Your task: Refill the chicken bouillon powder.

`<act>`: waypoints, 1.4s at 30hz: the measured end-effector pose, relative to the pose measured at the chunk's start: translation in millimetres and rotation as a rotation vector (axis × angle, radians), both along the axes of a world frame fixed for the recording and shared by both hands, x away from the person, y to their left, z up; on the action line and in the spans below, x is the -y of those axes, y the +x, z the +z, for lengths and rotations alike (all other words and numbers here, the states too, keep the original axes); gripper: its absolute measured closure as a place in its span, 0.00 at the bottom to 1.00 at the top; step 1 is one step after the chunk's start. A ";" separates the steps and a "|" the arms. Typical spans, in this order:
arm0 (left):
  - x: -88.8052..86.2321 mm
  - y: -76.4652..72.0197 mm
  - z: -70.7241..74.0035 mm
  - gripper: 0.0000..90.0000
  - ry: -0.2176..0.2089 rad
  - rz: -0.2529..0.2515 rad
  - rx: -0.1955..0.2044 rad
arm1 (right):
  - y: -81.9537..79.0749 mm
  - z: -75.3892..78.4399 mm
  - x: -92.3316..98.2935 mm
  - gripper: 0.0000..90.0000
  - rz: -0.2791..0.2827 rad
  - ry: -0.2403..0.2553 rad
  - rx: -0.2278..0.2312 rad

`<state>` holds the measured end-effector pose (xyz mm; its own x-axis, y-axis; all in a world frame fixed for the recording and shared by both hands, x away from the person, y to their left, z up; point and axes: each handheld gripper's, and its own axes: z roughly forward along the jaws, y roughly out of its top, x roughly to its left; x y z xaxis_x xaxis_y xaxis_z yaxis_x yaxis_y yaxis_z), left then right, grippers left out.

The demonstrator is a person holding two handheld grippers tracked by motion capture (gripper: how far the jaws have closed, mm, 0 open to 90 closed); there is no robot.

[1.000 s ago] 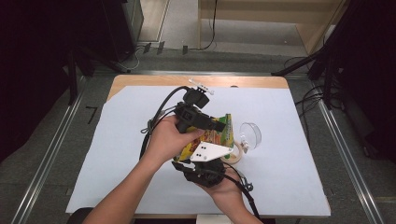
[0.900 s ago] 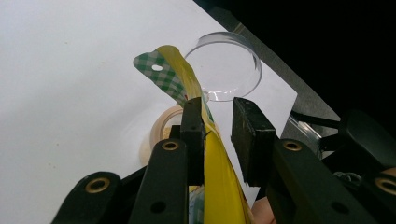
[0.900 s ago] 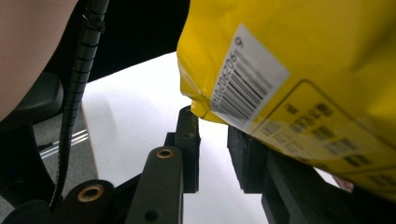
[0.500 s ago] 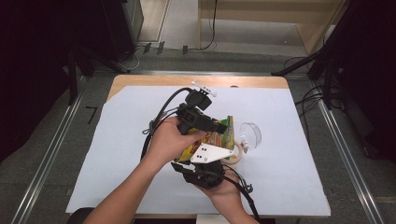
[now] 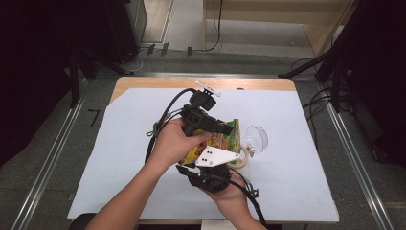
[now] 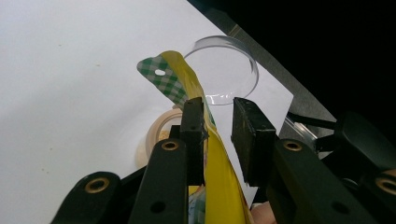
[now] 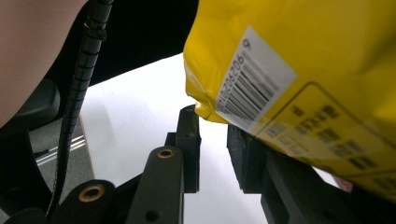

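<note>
1. A glossy yellow snack pouch (image 5: 221,141) with a green-checked top flap sits near the middle of the white paper-covered table (image 5: 119,158), held up between both tools.
2. The left gripper (image 6: 218,140) has its jaws slightly spread; the pouch's thin crinkled edge lies against the left pad, with a gap to the other.
3. The right gripper (image 7: 212,149) is narrowly parted at the pouch's barcoded bottom corner; whether it pinches the foil I cannot tell.
4. A clear round plastic lid (image 5: 257,137) lies at three o'clock of the pouch.
5. A beige tape ring (image 5: 245,156) rests flat at about four o'clock.
</note>
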<state>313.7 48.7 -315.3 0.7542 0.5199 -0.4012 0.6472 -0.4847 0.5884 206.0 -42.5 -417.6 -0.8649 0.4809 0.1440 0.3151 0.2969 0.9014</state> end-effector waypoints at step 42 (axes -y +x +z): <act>4.4 -11.1 7.3 0.83 0.018 0.006 0.044 | -2.6 -4.1 1.9 0.81 -0.036 0.040 0.014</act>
